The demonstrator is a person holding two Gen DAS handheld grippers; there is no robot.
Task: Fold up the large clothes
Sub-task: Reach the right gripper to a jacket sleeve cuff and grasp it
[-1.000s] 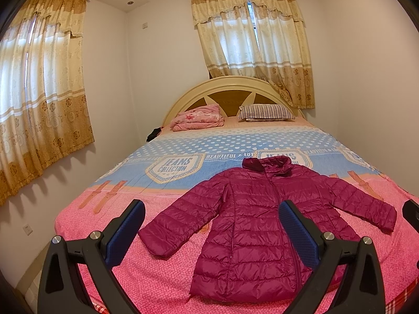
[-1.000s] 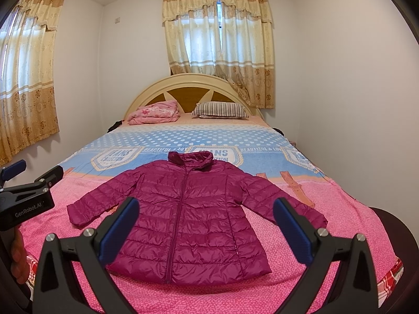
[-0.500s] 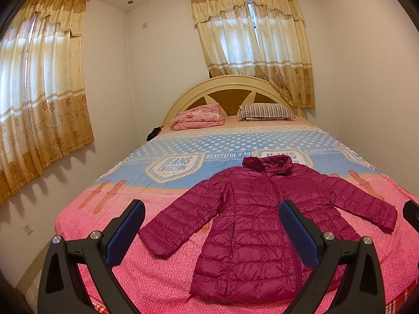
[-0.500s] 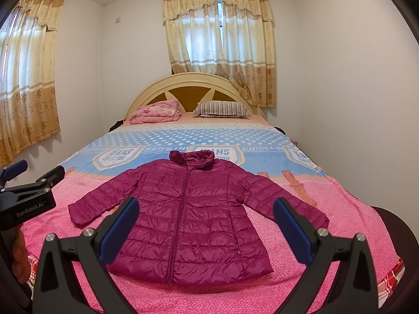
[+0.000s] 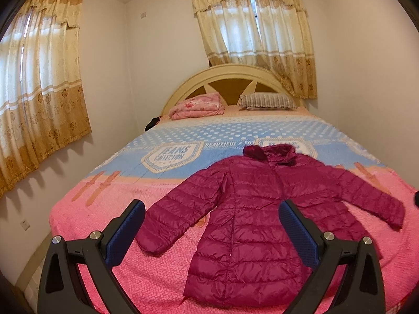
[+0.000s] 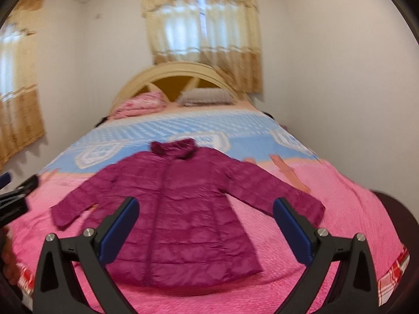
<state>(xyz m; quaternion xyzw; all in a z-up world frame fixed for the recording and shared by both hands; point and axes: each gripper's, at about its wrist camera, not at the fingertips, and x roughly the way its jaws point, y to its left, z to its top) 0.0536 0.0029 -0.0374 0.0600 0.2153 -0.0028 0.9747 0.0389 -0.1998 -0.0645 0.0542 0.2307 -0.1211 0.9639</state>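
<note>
Since the earlier frames both wrist views have been carried forward and tipped down toward the bed [image 5: 86, 225], the right one fast enough to be blurred; nothing on the bed has been shifted. Item: magenta quilted jacket [image 5: 251, 225], laid flat and front-up on the pink end of the bedspread, zipped, collar toward the headboard [image 5: 230, 76], both sleeves spread outward, unfolded. Left gripper [image 5: 212, 226]: jaws spread wide, nothing held, hovering above the near left sleeve and hem. Right gripper [image 6: 205, 223]: jaws likewise spread and empty, above the lower body of the jacket. Step judged in hand: approach for a first fold. It is judged best done by taking a sleeve near the cuff, with only the sleeve pinched and not the bedspread beneath, and laying it across the chest before the hem is brought up; slippery padded fabric is likely to slide and spring back, so each fold should be pressed flat. Writing legible on the bedspread: "JEANS COLLECTION" [image 5: 171, 154] in a badge, and "BEAUTIFUL" beside it; further lettering is hidden by the collar. Also noted: pink folded bedding [image 5: 196, 106], striped pillow [image 5: 267, 100], curtains [image 5: 256, 26].
</note>
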